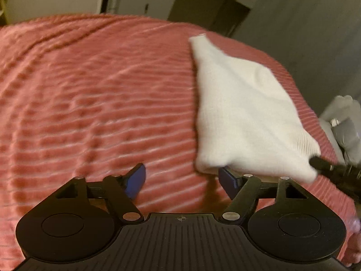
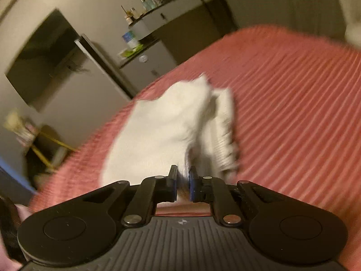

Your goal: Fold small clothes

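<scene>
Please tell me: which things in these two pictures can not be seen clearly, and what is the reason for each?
- White garment, right wrist view: motion blur hides its type and folds.
- Its near edge, left wrist view: the left gripper finger covers it.
- Right gripper, left wrist view: cut off by the picture edge.
- Small items on the shelf, right wrist view: too small, blurred.

A bedroom in a home: a bed under a pink ribbed blanket (image 2: 293,103) fills the lower right of the right wrist view. At upper left a dark flat screen (image 2: 42,56) hangs on the wall, and at top centre bottles (image 2: 147,3) stand on a grey cabinet (image 2: 171,20)
</scene>
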{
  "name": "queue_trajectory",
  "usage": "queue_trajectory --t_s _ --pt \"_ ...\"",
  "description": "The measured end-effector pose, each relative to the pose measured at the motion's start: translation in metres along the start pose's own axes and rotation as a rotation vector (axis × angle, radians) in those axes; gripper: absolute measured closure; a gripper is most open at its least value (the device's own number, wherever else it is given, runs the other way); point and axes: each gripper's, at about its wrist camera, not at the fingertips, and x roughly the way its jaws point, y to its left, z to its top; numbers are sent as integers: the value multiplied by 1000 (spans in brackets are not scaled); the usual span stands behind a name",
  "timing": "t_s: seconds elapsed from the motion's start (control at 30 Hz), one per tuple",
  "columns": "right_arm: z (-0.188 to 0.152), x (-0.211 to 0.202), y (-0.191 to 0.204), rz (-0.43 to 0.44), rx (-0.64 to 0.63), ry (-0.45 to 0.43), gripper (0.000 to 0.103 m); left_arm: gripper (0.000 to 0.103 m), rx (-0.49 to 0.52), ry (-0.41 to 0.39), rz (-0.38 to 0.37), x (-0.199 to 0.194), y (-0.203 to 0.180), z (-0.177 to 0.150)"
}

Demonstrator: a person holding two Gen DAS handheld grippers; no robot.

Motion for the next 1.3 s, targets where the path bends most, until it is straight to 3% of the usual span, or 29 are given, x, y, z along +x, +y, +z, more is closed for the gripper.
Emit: queue_trajectory --t_s 0.13,0.17,0.23,0.3,0.4,0.5,0.6,0.8,1.0,1.07,1.13,1.23,1.3 --pt "-8 8 -1 -229 -156 29 95 36 -46 -17 22 -18 6 1" --pt "-7 5 -4 -253 -143 29 93 34 -49 -51 12 -27 6 1" --pt "-2 -7 -1 -180 -135 -32 92 28 -36 -109 -6 -38 2 6" --pt "1 -12 18 -128 -215 -85 92 25 -16 -142 -19 -40 -7 16" --pt "4 1 52 -54 -341 -66 91 23 24 -106 30 -18 -22 28" --pt "-3 26 70 -99 -468 -18 91 24 96 -33 113 8 -33 29" --pt "-12 50 63 -220 -547 68 91 23 136 -10 142 18 -35 22" --pt "-24 61 45 -222 -584 97 93 19 212 -7 195 29 -41 15" --pt "-24 65 57 -256 -668 129 92 21 229 -4 223 19 -51 19" --pt "-18 49 66 -226 -655 104 87 23 222 -44 210 5 -54 25" --pt "-14 36 67 -176 -632 43 75 23 227 -77 222 -1 -56 31" --pt "-7 30 72 -191 -632 -25 75 20 215 -67 223 9 -57 42" --pt "-2 38 73 -216 -637 -14 75 16 208 -46 227 19 -57 45"
